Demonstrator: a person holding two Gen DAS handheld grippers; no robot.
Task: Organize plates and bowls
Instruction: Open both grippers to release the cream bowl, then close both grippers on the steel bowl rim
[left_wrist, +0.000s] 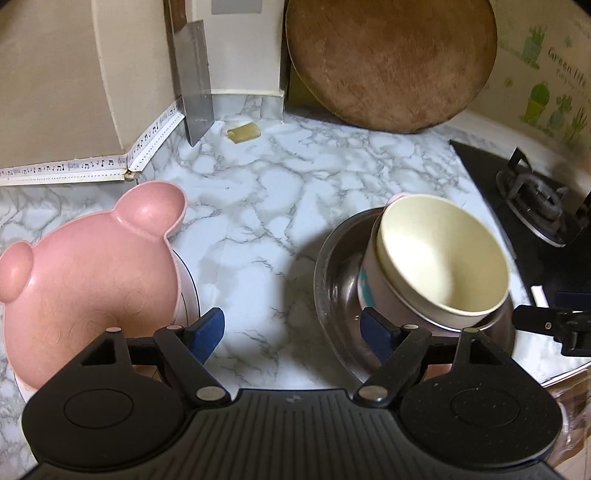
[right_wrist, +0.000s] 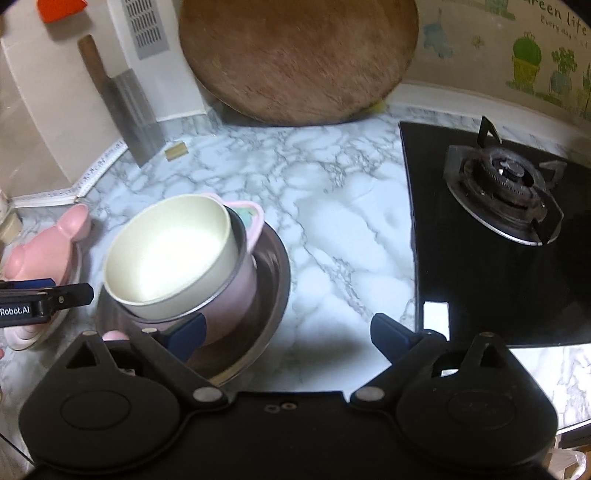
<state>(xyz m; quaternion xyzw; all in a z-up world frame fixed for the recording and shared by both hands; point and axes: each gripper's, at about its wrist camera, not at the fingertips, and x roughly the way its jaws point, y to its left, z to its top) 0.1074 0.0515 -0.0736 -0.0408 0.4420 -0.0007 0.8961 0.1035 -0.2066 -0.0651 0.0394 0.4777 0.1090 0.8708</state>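
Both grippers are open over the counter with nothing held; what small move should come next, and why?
Probably ease the right gripper left onto the cream bowl. It sits tilted in the pink bowl inside the steel dish, and the gripper's left finger is already beside the pink bowl.

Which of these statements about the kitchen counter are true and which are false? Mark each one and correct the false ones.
1. The cream bowl sits tilted inside other dishes in a steel basin. True.
2. The pink bear-shaped plate lies inside the steel basin. False: it lies apart, to the basin's left, on a white plate.
3. The left gripper has its fingers open with nothing between them. True.
4. A pot stands on the gas burner. False: the burner is bare.
5. A round wooden board leans against the back wall. True.
6. The right gripper is shut on the cream bowl. False: its fingers are open.
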